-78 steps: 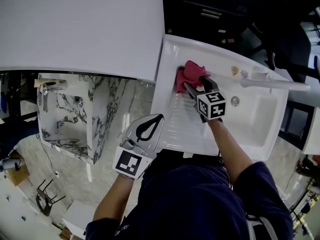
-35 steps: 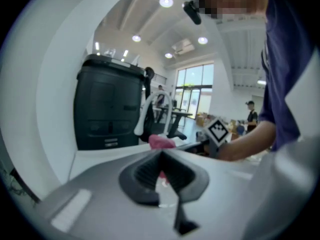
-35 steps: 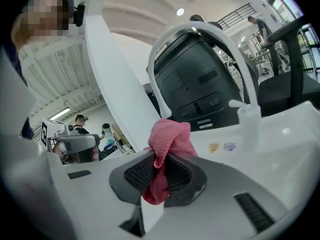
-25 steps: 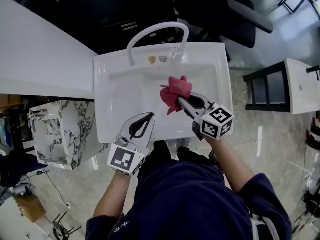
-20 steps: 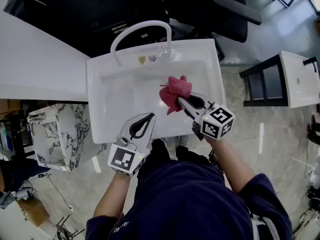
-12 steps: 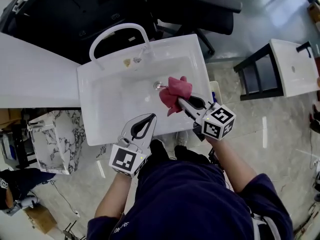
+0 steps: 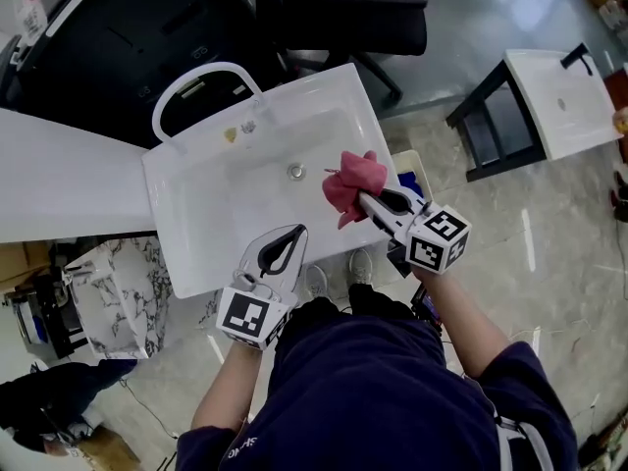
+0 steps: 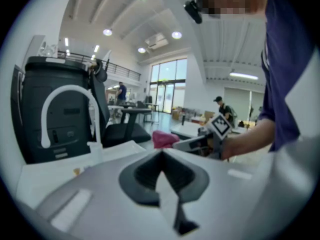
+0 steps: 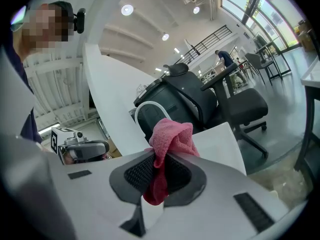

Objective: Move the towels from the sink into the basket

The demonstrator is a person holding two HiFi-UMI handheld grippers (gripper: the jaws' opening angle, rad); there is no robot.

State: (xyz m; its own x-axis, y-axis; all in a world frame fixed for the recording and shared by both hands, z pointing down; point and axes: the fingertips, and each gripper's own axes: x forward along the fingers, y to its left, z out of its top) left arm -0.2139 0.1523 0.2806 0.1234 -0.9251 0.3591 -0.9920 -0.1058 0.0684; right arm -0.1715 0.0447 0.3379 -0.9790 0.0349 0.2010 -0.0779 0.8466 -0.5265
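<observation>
crumpled pink towel (image 7: 352,181), pinched in right claw (image 7: 365,200)

Sink basin (image 7: 216,199) open (arched faucet (image 7: 218,65) at far rim).

The towel (image 7: 351,177) is deep pink. The sink (image 7: 196,219) and its arched faucet (image 7: 211,65) are white. The right tool (image 7: 365,200) and the left tool (image 7: 292,234) are pale grey with black ribbed pads and bear a pattern of black-and-white squares at the rear. The person's shirt (image 7: 392,400) is navy. The office chair (image 7: 363,13) is black. The floor (image 7: 549,253) is beige with faint marble veining.
</observation>
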